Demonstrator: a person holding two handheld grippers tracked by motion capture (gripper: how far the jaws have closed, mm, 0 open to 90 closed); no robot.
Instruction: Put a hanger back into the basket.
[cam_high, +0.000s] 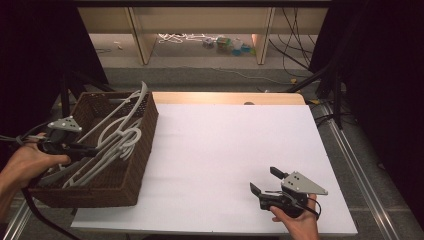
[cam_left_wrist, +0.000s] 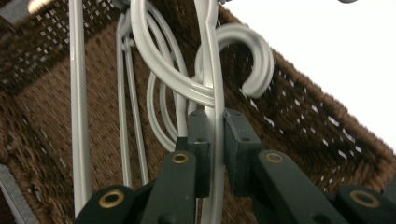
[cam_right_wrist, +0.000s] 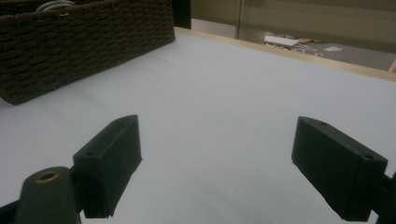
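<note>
Jaws of our left gripper (cam_left_wrist: 215, 140) pinch a white hanger (cam_left_wrist: 212, 88) inside the wicker basket (cam_high: 142, 150); our right gripper (cam_right_wrist: 217, 172) gapes wide above the white table (cam_right_wrist: 224, 93).

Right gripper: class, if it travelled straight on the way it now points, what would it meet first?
Probably nothing at first: the right gripper faces bare white table. The wicker basket lies left of that line, though depth is unclear.
</note>
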